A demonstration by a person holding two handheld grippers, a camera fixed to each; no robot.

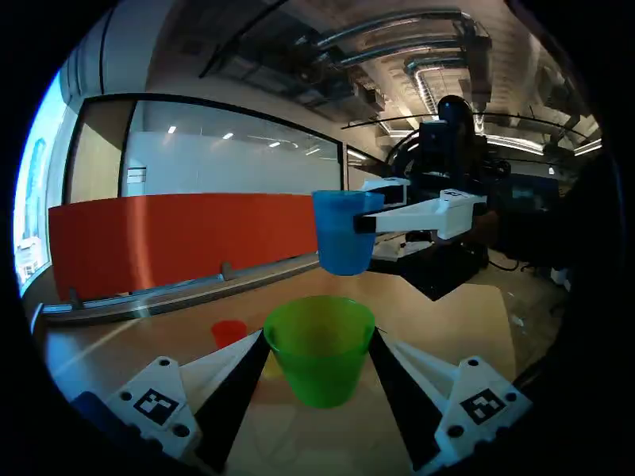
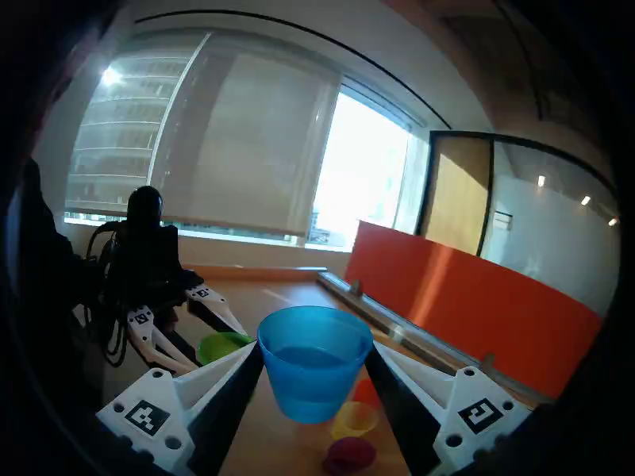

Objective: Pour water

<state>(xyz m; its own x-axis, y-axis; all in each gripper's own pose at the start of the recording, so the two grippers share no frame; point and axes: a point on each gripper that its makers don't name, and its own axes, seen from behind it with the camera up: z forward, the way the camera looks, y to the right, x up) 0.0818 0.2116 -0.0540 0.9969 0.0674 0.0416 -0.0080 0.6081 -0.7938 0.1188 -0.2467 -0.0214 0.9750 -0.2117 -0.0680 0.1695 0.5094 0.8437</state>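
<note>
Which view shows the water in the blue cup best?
The right gripper view. It looks down into the blue cup from close up, so the water surface shows. The left gripper view shows that cup side-on and farther off, its inside hidden.

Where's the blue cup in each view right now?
Left gripper view: the blue cup is at centre, above the green cup, held from the right by the right gripper.
Right gripper view: the blue cup is at bottom centre, in the right gripper's grip, with water inside.
Shared landmark: the orange partition.
</note>
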